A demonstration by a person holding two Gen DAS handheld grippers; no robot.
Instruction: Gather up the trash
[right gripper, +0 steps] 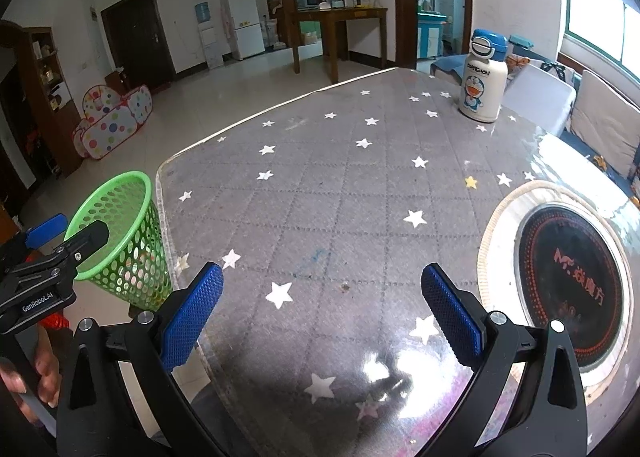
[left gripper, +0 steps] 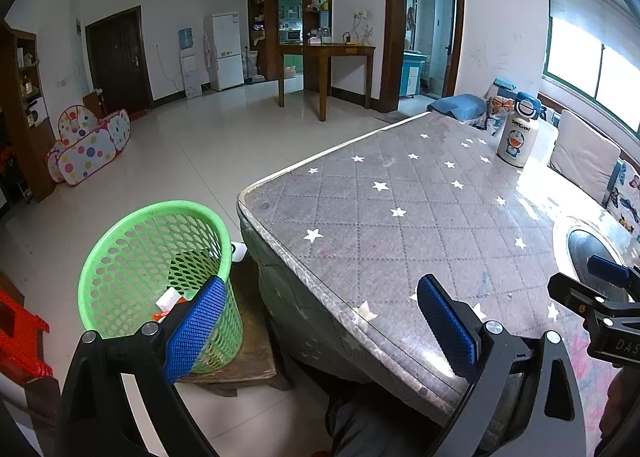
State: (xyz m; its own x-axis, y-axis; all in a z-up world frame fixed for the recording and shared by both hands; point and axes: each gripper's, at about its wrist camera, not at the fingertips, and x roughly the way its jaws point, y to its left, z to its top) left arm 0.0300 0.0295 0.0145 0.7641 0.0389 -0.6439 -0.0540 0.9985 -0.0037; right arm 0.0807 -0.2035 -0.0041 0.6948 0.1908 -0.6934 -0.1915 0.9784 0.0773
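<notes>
Through the left wrist camera I see my left claw (left gripper: pixel 318 327) spread wide, its blue textured fingers (left gripper: pixel 198 331) holding nothing. Just beyond its left finger stands the green perforated plastic wastebasket (left gripper: pixel 156 269), resting on a worn wooden stool (left gripper: pixel 248 357) beside the desk. Inside the basket lie a few scraps of white and orange trash (left gripper: pixel 170 303). Ahead and to the right of the claw stretches the grey quilted desk with white stars under a clear cover (left gripper: pixel 400 201). Far beyond, near its back edge, stands a white cartoon-printed flask with a blue lid (left gripper: pixel 518 131). My right claw's tip shows at the right edge.

Through the right wrist camera, my right claw (right gripper: pixel 322 309) is also spread wide and empty, hovering over the desk's near edge. To its right is a round black induction hob set into the desk (right gripper: pixel 568 277). The wastebasket sits off to the left, past the desk's corner, with my left claw over its rim. My hand (right gripper: pixel 44 373) grips that handle.
</notes>
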